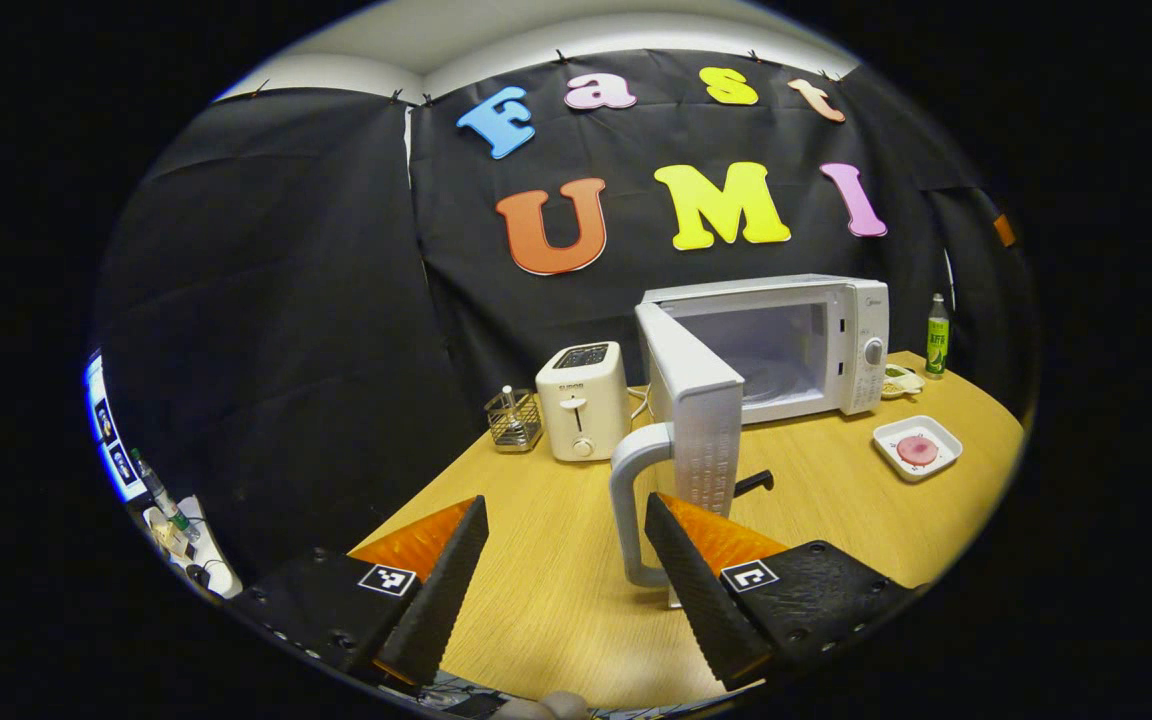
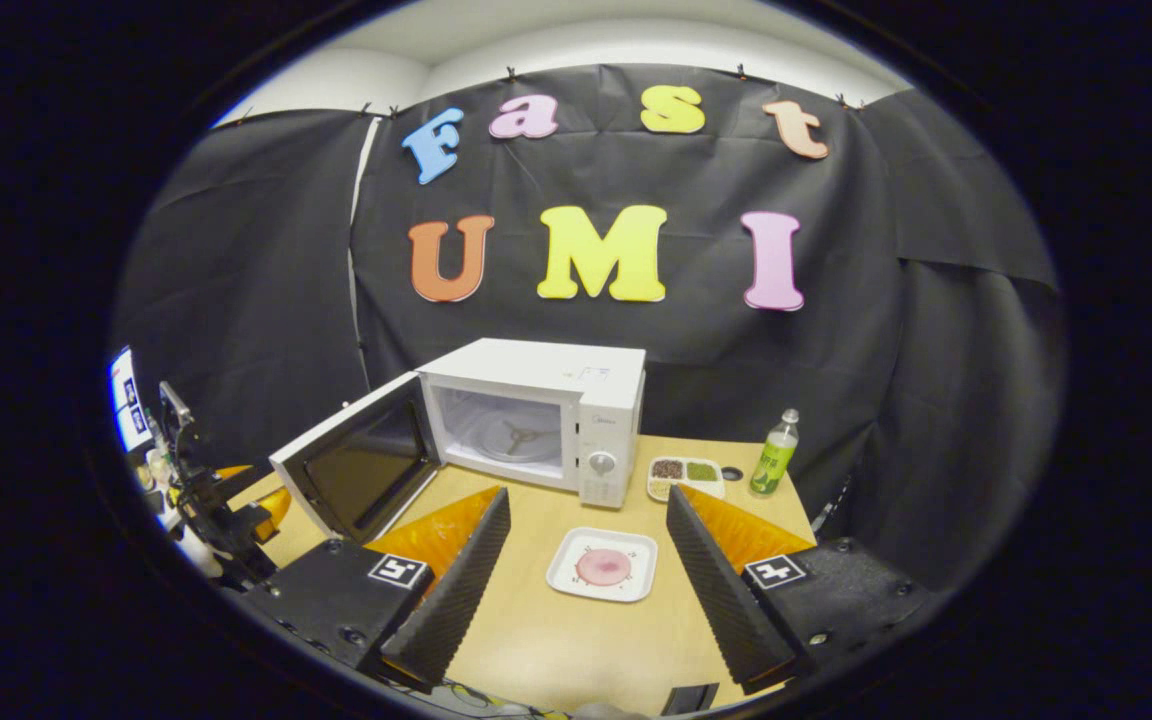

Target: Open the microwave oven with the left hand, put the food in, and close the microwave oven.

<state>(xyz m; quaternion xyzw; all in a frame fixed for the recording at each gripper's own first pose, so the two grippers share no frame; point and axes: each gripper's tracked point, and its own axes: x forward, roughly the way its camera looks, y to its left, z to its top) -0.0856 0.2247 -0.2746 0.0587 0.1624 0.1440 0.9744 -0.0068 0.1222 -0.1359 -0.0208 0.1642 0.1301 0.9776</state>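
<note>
Wooden table (image 2: 576, 640) carries the microwave (image 2: 536, 420), centre frame, door (image 2: 356, 470) swung open at left. Opening step looks done; next, right gripper (image 2: 586, 570) should descend on the food plate (image 2: 603, 565), lower centre. Fingers spread, level, holding nothing. Left gripper (image 1: 566, 570) also spread, beside door handle (image 1: 631, 500).

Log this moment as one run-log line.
door: open | microwave: empty | food: on plate, on table | left gripper: open, near door handle | right gripper: open, facing plate
</note>
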